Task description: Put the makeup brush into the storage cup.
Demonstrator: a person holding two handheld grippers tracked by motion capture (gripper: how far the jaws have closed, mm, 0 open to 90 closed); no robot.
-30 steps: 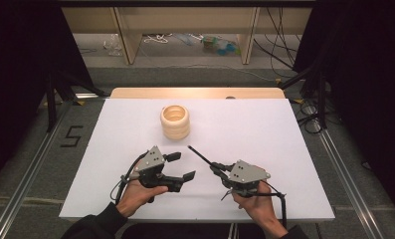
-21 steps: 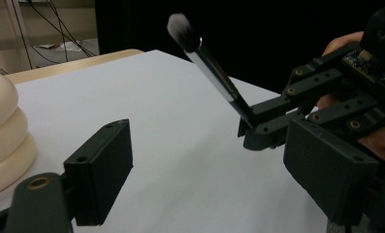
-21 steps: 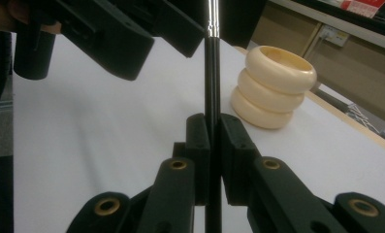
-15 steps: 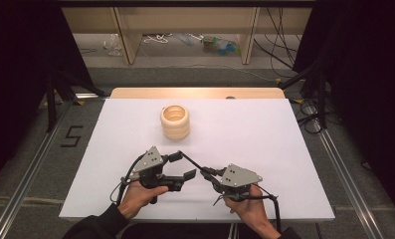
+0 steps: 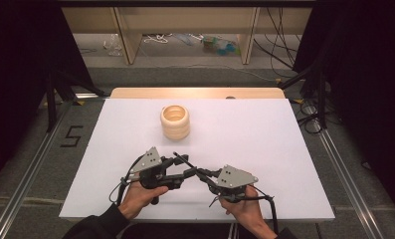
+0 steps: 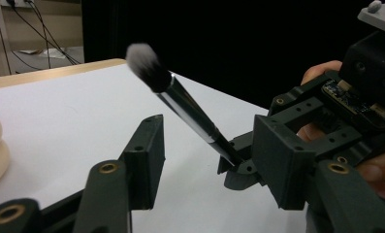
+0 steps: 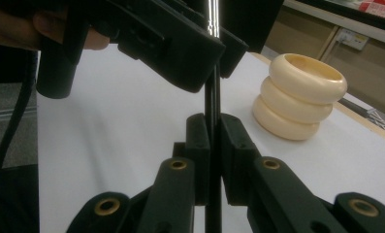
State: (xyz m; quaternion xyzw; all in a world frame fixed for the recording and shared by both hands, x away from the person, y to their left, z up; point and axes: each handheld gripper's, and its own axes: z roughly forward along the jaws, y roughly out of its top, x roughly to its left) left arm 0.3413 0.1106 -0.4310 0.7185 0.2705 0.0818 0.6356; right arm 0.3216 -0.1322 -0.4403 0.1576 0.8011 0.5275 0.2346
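Makeup brush (image 6: 190, 112) clamped in the right gripper (image 5: 206, 178): its fingers (image 7: 198, 145) are pressed tight on the thin black handle, seen plainly in the right gripper view. Brush angles up and away from that gripper, soft white-tipped head (image 6: 144, 60) in the air above the white tabletop (image 5: 264, 134), not touching it.

Left gripper (image 5: 184, 167) sits just beside the right one, near the front edge of the tabletop. Its fingers (image 6: 144, 160) stand about half open and have just been closing; the brush shaft passes between them in the left gripper view, with a gap on either side, so no contact yet. In the high view the two grippers meet nose to nose, brush crossing from right to left.

Person's hands hold both tools: left hand (image 5: 140, 196), right hand (image 5: 242, 209), dark sleeves at the bottom edge.

Cream-coloured ribbed holder (image 5: 175, 121), like three stacked rings, open at the top, stands upright farther back on the tabletop, well apart from grippers and brush.
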